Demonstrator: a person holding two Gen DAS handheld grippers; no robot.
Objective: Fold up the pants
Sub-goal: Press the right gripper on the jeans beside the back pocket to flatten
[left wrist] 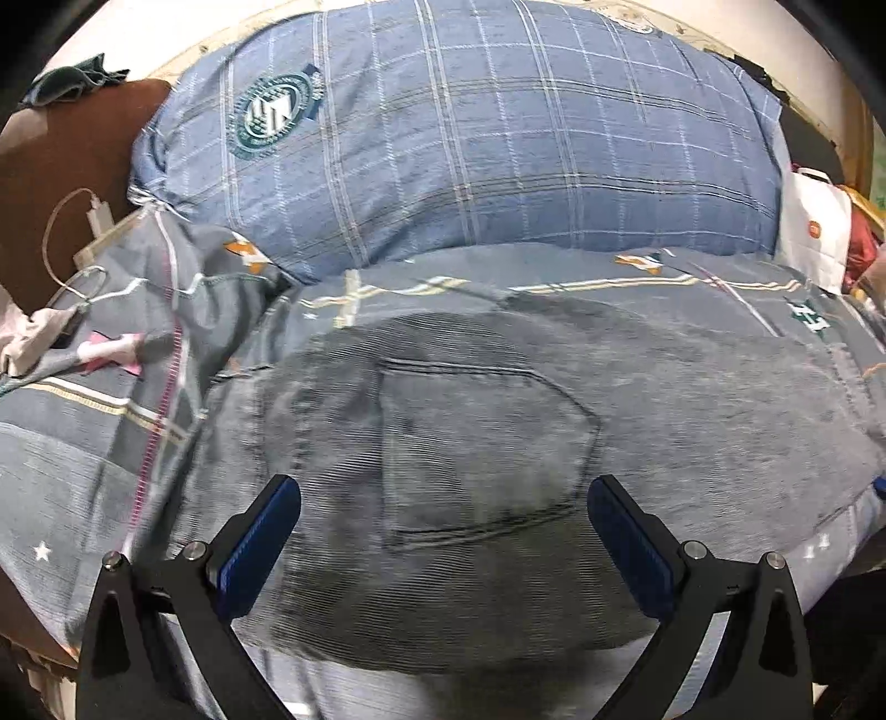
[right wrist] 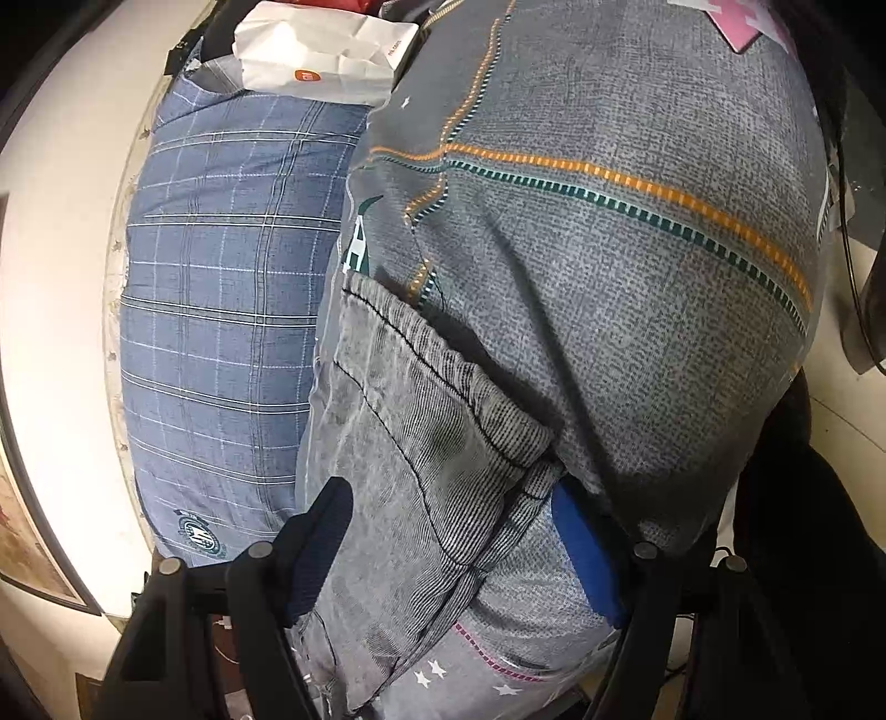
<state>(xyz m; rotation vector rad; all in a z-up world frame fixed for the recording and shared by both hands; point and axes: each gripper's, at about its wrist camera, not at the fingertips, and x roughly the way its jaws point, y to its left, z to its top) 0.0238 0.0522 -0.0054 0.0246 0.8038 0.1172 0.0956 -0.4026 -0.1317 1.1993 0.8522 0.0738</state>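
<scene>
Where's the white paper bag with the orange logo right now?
The white paper bag sits at the top of the right wrist view, at one end of the blue plaid pillow, beside the grey patterned bedsheet.

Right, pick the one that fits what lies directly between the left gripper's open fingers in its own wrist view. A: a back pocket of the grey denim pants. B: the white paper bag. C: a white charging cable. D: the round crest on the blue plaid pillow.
A: the left gripper frames the stitched back pocket of the grey denim pants.
</scene>
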